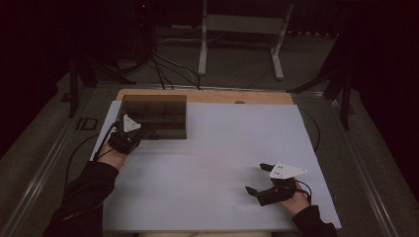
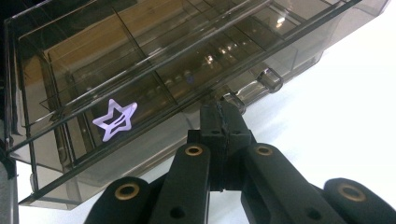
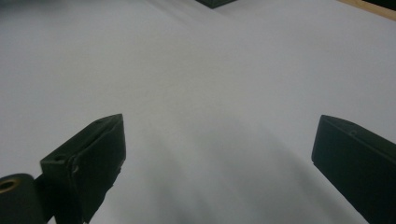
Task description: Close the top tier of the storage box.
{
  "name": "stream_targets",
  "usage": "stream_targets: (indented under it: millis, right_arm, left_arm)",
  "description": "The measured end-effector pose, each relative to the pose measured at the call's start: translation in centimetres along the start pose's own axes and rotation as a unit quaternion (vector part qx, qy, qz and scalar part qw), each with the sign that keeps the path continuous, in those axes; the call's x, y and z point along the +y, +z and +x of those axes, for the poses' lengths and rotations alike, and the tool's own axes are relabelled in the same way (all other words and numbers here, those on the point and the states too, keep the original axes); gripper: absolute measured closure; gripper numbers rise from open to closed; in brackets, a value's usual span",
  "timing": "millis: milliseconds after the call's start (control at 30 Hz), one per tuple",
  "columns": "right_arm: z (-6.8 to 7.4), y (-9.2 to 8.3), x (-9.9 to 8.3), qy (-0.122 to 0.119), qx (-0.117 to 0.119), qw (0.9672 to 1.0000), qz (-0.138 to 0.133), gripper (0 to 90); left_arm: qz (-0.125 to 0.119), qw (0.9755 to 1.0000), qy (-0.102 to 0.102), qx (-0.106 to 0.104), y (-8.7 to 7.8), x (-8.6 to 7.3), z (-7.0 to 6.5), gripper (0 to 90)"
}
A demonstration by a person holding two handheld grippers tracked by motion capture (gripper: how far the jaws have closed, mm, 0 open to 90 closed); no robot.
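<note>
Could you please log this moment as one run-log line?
left tongs: shut at drawer handle of smoky plastic organiser | right tongs: open, empty, over white sheet | star clip: inside organiser

Both grippers are built of black plastic. A grey three-cornered plate with small dark screw holes is carried on top of the left gripper (image 1: 129, 132) and on top of the right gripper (image 1: 261, 179). A thin black cable (image 1: 79, 148) is trailed from the left one, and another is looped behind the right one. In the left gripper view, brass-coloured rings are set into the rounded black link arms. Flat, blunt black blocks are seen as jaws in the right gripper view. Dark long sleeves (image 1: 84, 197) are worn on both forearms.
</note>
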State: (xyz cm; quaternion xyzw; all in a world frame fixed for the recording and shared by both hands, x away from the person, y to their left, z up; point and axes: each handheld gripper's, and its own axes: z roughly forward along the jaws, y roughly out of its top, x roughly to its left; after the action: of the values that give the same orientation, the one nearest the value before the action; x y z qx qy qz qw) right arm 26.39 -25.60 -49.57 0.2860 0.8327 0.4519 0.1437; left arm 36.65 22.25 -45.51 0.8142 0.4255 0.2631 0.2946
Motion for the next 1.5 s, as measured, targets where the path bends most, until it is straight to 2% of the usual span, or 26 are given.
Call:
stream_targets:
  millis: [667, 967, 1167, 1500]
  right_arm:
    - [-0.1, 0.0, 0.0, 0.001, 0.001, 1.0, 0.001, 2.9]
    - [-0.1, -0.1, 0.0, -0.001, 0.001, 1.0, -0.002, 2.9]
    - [-0.1, -0.1, 0.0, 0.001, 0.002, 1.0, 0.0, 2.9]
    - [-0.1, -0.1, -0.1, 0.0, 0.001, 1.0, 0.0, 2.9]
  left_arm:
    - [0.005, 0.9999, -0.001, 0.01, 0.6, 0.6, 0.2, 90.0]
    - [0.001, 0.9998, -0.018, 0.01, 1.1, 0.7, 0.5, 90.0]
    - [0.007, 0.9998, -0.007, 0.017, 1.3, 1.0, 0.6, 90.0]
    - [0.006, 0.9997, -0.012, 0.021, 1.6, 1.2, 0.7, 90.0]
